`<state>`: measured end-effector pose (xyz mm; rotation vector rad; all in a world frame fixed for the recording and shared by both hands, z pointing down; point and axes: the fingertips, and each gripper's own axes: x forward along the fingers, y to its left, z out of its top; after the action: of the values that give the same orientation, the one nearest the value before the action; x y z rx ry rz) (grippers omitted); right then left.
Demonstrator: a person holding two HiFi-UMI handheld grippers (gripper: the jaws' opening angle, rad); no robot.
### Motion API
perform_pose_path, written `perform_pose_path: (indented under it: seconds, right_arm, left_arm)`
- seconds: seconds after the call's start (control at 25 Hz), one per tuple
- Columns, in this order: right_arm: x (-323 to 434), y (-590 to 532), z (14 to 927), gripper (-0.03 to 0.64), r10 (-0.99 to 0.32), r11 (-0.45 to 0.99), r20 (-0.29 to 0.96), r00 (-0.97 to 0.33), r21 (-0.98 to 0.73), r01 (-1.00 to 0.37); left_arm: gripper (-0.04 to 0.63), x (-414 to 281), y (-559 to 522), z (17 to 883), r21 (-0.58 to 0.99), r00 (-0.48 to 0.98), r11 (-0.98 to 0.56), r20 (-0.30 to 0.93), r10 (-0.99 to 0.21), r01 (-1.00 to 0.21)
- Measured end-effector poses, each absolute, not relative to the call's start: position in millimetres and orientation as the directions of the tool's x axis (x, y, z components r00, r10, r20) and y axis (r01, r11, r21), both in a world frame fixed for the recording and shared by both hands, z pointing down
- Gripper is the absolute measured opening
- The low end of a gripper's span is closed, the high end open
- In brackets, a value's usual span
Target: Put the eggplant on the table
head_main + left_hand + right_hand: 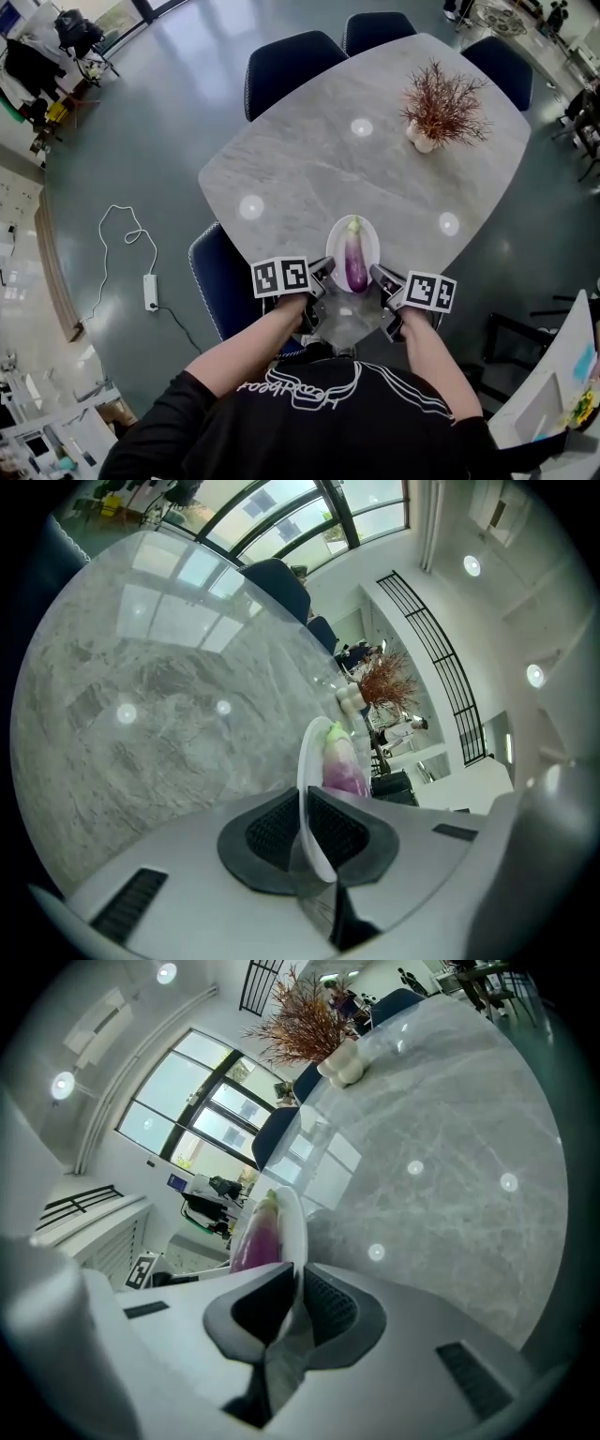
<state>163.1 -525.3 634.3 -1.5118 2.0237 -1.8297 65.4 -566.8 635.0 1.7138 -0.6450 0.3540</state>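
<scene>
Pinching the left rim of a white plate [371,234] with the left tongs [323,272] and the right rim with the right tongs [378,275]. Holding it at the near edge of the grey surface [309,159]; touching or not, cannot tell. Carrying the purple eggplant [355,264] lying on this plate, green stem end pointing away. Standing well apart, at the far right: a red plant [441,101].
</scene>
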Motion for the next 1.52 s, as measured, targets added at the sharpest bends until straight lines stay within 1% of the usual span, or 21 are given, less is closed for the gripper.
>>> perform_pose_path:
  seconds: [0.52,0.72,1.04,1.08,1.12,1.2,1.28,1.4,1.52]
  right_arm:
    - [161.5,-529.5,652.3,0.018,-0.595,-0.253,0.624,-0.506,-0.744,-0.619]
    - [160.1,-531.0,653.3,0.018,-0.586,-0.255,0.635,-0.503,-0.734,-0.63]
    - [164.4,-530.4,652.2,0.022,-0.607,-0.256,0.648,-0.46,-0.707,-0.659]
    - [166.3,-530.0,652.6,0.049,-0.607,-0.253,0.656,-0.448,-0.694,-0.674]
    - [168.6,-530.2,652.6,0.054,-0.607,-0.249,0.665,-0.436,-0.679,-0.69]
    - [172.3,-532.0,651.0,0.083,-0.613,-0.238,0.673,-0.413,-0.656,-0.716]
    - [174.0,-531.6,647.6,0.089,-0.624,-0.229,0.67,-0.402,-0.649,-0.726]
    - [173.5,-525.4,632.8,0.089,-0.65,-0.196,0.645,-0.402,-0.653,-0.731]
    - [173.3,-519.7,604.2,0.089,-0.707,-0.108,0.593,-0.385,-0.629,-0.77]
  left_arm:
    - [0.026,64.4,-567.9,651.6,0.764,0.775,-0.138,0.608,-0.17,-0.63]
    - [0.026,64.3,-570.2,652.0,0.755,0.77,-0.155,0.615,-0.172,-0.637]
    - [0.029,61.1,-572.7,648.2,0.762,0.78,-0.169,0.601,-0.175,-0.625]
    - [0.053,60.1,-574.0,646.9,0.765,0.784,-0.173,0.595,-0.178,-0.62]
    - [0.065,59.0,-575.4,645.4,0.771,0.789,-0.174,0.587,-0.181,-0.613]
    - [0.077,54.7,-578.3,642.3,0.778,0.797,-0.178,0.574,-0.187,-0.602]
    - [0.08,48.9,-578.8,637.3,0.784,0.806,-0.19,0.56,-0.193,-0.591]
    - [0.078,45.4,-571.4,618.9,0.824,0.853,-0.226,0.485,-0.191,-0.519]
    - [0.078,41.4,-557.3,598.9,0.841,0.891,-0.294,0.425,-0.161,-0.454]
